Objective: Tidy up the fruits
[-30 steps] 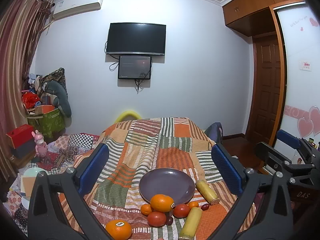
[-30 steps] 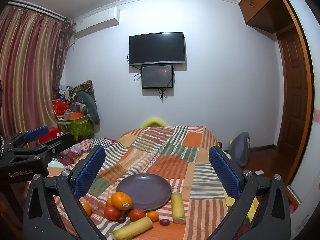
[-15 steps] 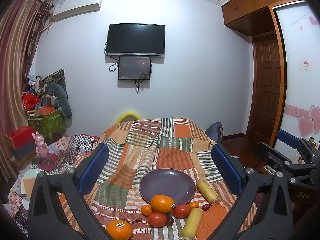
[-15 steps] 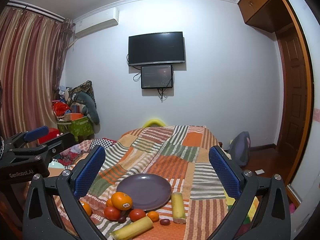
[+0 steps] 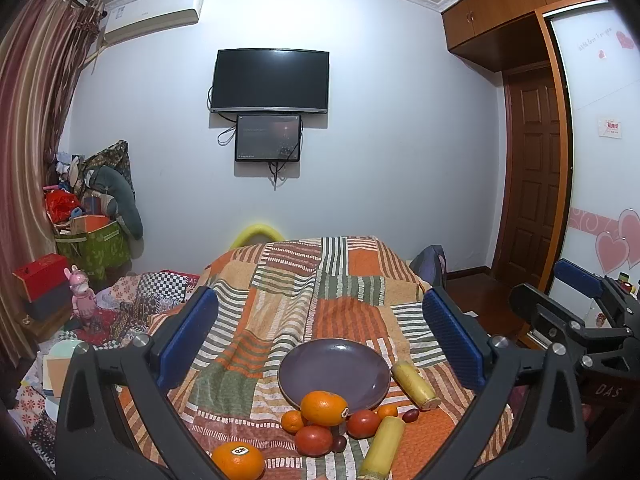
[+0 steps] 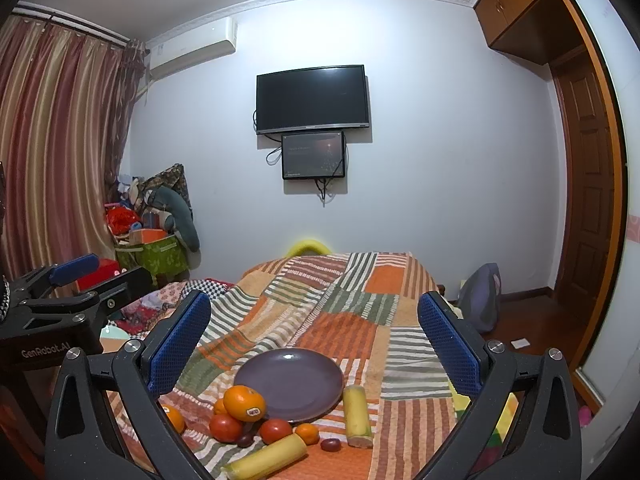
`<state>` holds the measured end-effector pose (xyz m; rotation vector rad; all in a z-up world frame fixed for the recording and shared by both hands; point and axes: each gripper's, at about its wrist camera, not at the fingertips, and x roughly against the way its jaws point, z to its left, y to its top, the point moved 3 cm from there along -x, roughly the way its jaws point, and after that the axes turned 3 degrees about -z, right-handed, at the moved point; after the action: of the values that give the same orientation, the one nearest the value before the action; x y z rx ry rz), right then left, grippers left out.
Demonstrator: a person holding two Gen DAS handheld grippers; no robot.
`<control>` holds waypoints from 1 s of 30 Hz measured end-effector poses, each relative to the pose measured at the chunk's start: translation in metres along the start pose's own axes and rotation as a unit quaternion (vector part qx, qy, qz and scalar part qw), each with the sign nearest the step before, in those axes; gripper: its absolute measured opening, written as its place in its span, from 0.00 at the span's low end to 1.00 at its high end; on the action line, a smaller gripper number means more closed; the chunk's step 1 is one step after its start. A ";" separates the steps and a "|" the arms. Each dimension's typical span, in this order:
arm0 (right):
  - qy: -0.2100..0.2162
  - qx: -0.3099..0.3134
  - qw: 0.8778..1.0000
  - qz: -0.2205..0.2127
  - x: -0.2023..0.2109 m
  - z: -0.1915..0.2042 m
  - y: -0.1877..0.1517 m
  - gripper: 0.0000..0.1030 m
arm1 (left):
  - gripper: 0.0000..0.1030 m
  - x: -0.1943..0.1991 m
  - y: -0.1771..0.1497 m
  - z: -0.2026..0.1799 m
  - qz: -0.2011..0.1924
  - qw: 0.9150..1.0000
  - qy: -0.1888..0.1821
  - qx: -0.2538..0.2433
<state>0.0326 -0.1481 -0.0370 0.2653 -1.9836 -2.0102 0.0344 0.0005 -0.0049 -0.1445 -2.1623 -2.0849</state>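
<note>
Right now my left claw point(image 5: 320, 340) hangs with its jaws spread wide and nothing between them, and my right claw point(image 6: 314, 338) is just the same, wide apart and empty. Ahead of and below both claws lies the purple plate point(image 5: 334, 372) on the striped patchwork blanket point(image 5: 280, 292), bare of fruit. Nearer to me than the plate, the fruit is bunched together: a big orange with a sticker point(image 5: 324, 408) sits against the plate's near rim, with a small orange point(image 5: 293, 421) and two tomatoes point(image 5: 314, 440) close around it. Another stickered orange point(image 5: 238, 460) lies apart, toward my left claw's left finger. One yellow sugarcane piece point(image 5: 416, 384) rests just right of the plate; a second one point(image 5: 382, 452) lies nearest me. Two small dark fruits point(image 6: 331, 444) sit among them.
</note>
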 end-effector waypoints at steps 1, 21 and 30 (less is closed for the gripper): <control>0.000 -0.001 1.000 -0.001 0.000 0.000 0.000 1.00 | 1.00 0.000 0.001 -0.001 0.000 1.000 0.000 -0.001; -0.002 -0.006 1.000 -0.004 0.001 -0.002 -0.003 1.00 | 1.00 0.004 0.001 -0.002 -0.007 1.000 -0.004 -0.003; 0.003 -0.010 1.000 0.001 -0.001 -0.003 -0.003 1.00 | 1.00 0.005 0.001 -0.002 -0.006 1.000 -0.009 -0.002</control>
<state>0.0345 -0.1502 -0.0400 0.2649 -1.9585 -2.0246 0.0293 -0.0016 -0.0032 -0.1537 -2.1738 -2.1034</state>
